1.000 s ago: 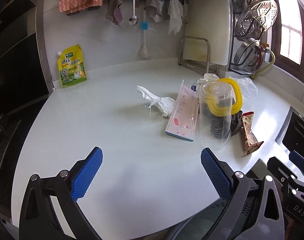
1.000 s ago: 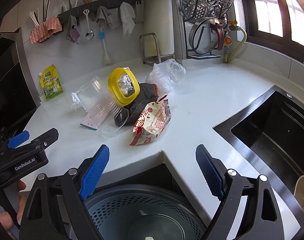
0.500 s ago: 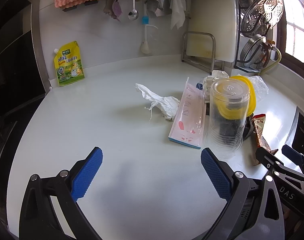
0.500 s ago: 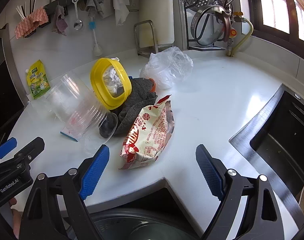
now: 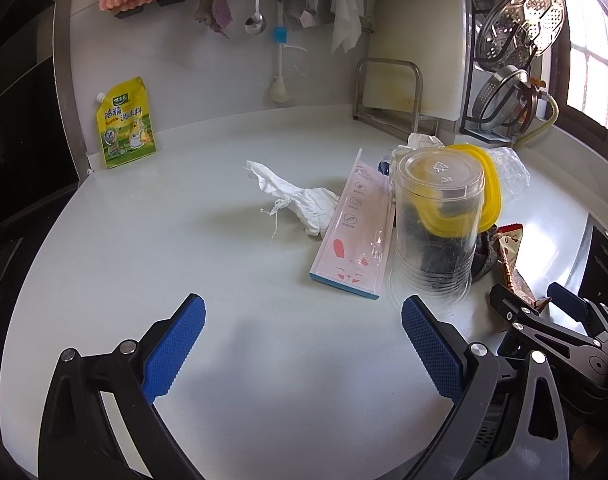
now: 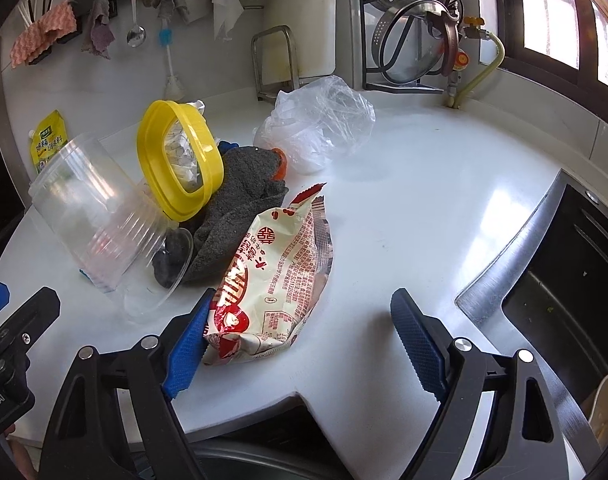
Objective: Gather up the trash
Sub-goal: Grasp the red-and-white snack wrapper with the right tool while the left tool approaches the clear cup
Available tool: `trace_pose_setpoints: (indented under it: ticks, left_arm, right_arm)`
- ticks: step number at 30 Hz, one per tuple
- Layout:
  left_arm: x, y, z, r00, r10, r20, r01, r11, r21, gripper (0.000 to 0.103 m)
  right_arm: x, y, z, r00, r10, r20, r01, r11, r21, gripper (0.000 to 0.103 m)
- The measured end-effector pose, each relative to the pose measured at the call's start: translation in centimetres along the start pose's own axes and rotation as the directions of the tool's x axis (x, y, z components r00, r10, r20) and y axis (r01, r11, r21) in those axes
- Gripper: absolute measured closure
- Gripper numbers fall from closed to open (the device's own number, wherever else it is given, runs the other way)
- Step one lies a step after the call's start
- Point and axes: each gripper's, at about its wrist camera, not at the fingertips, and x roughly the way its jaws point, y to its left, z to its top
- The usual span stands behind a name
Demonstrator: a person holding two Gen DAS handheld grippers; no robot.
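Trash lies in a cluster on the white table (image 5: 183,280), toward its right side. Left to right in the left view: a crumpled tissue (image 5: 299,200), a pink box (image 5: 356,236), an upturned clear cup (image 5: 438,220) and a snack wrapper (image 5: 510,248).

The left gripper (image 5: 304,352) hangs wide open over bare table, near the cup and holding nothing. The right gripper (image 6: 299,340) is also spread open, its left pad just touching the wrapper (image 6: 275,264).

Risks, as I judge them: closing now could pinch only a corner, so the slick wrapper slips free. A sideways nudge could topple the light cup (image 6: 91,216) leaning beside the yellow lid (image 6: 179,160).

Only the right view shows the grey cloth (image 6: 239,204), the plastic bag (image 6: 320,124), the sink (image 6: 564,280) and a bin rim below the table edge. Only the left view shows the tissue and the box face.
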Motion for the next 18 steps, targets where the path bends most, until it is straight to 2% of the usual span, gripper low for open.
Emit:
trace_pose_setpoints:
  ticks: [5, 9, 13, 18]
  left_arm:
    - [-0.1, -1.0, 0.3, 1.0, -0.023, 0.014, 0.023, 1.0, -0.013, 0.006]
    - [-0.1, -1.8, 0.4, 0.999, -0.025, 0.022, 0.025, 1.0, -0.015, 0.006]
    - [-0.1, -2.3, 0.4, 0.999, -0.035, 0.024, 0.035, 0.999, -0.022, 0.006]
    - [-0.4, -3.0, 0.4, 0.998, -0.043, 0.047, 0.044, 0.999, -0.018, 0.006]
  right_arm:
    - [0.0, -0.6, 0.1, 1.0, 0.029, -0.003, -0.029, 1.0, 0.007, 0.038]
    - [-0.1, -0.5, 0.2, 0.999, 0.047, -0.004, -0.047, 0.999, -0.005, 0.063]
    - [-0.3, -1.1, 0.2, 0.997, 0.074, -0.004, -0.074, 0.997, 0.032, 0.066]
    - [-1.3, -2.4, 0.3, 0.998, 0.059, 0.014, -0.06, 0.996, 0.065, 0.069]
